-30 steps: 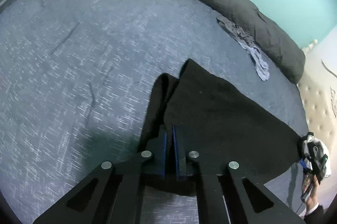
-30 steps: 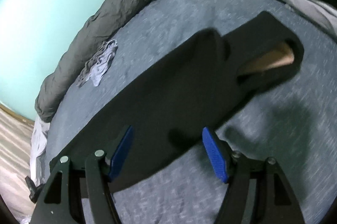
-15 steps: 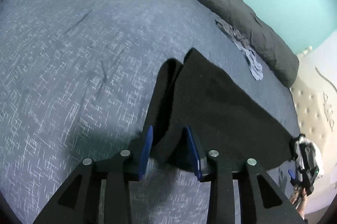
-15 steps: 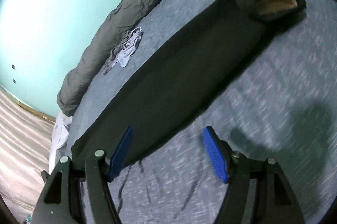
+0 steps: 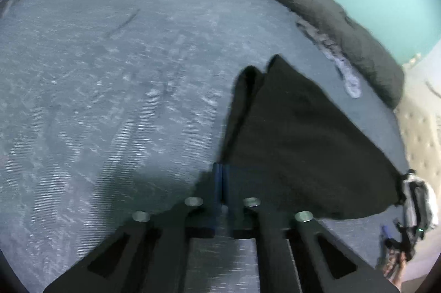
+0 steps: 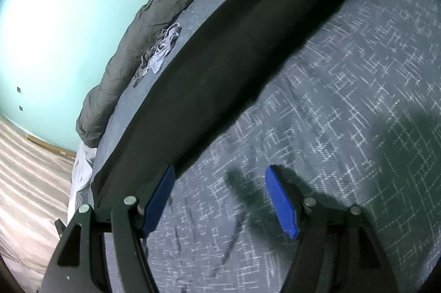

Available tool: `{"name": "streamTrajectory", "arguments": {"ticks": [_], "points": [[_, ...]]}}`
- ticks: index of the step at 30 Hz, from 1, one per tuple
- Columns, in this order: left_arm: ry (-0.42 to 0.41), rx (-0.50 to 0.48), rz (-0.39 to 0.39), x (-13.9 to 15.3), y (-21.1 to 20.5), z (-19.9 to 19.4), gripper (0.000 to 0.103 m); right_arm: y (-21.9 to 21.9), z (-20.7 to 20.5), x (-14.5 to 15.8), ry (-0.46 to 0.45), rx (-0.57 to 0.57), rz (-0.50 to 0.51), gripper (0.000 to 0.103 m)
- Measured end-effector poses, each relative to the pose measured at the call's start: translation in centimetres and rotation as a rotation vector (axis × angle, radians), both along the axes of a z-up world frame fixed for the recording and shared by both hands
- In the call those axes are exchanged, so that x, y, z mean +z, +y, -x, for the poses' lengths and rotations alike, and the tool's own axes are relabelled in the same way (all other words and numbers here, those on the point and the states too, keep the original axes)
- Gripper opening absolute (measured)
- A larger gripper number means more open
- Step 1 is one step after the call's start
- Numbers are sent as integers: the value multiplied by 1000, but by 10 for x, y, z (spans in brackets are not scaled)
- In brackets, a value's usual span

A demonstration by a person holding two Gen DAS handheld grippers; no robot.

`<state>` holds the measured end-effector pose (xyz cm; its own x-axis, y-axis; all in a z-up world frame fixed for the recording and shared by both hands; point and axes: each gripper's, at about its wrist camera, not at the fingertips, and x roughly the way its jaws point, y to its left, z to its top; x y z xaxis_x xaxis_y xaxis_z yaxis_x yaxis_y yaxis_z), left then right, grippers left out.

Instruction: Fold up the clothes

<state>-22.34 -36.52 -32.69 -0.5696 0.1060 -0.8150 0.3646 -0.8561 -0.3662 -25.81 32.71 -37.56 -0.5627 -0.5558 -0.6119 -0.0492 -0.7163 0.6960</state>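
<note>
1. Your left claw [image 5: 222, 182] is pinched shut at the black garment's [image 5: 297, 144] near end; whether it holds cloth is unclear.
2. Your right claw [image 6: 219, 199] gapes empty beside the garment, a long strip along the bed [image 6: 344, 89].
3. Next, judge the fold: grip the strip's end first.

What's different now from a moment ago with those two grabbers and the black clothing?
The left gripper opened, then snapped shut again at the black garment's near edge; whether it pinches cloth is unclear. The right gripper drifted off the garment over the bedspread. It stayed open; the grey rag and the rolled duvet stayed put.
</note>
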Motion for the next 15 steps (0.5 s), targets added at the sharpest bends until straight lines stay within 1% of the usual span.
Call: {"name": "streamTrajectory", "arguments": {"ticks": [1,4,7,9,10,11,13,15], "points": [[-6,16,16,0,-3,-2,0,2,1,0,4,1,1,69],[-15,-4,40,5,1,-7,0,8,6,-2,12,-1,20,69],[-9,-40,69,15,23,-8,0,13,9,-4,2,-8,47,69],[0,-63,85,22,41,-8,3,16,11,-4,-2,-11,60,69],[7,-72,91,26,52,-6,8,17,12,-3,0,-7,63,69],[22,-79,77,28,63,-5,12,18,12,-2,2,-4,66,69],[51,-98,51,30,88,1,31,20,13,0,6,4,63,69],[72,-119,43,31,117,8,36,23,14,-1,8,3,64,69]]}}
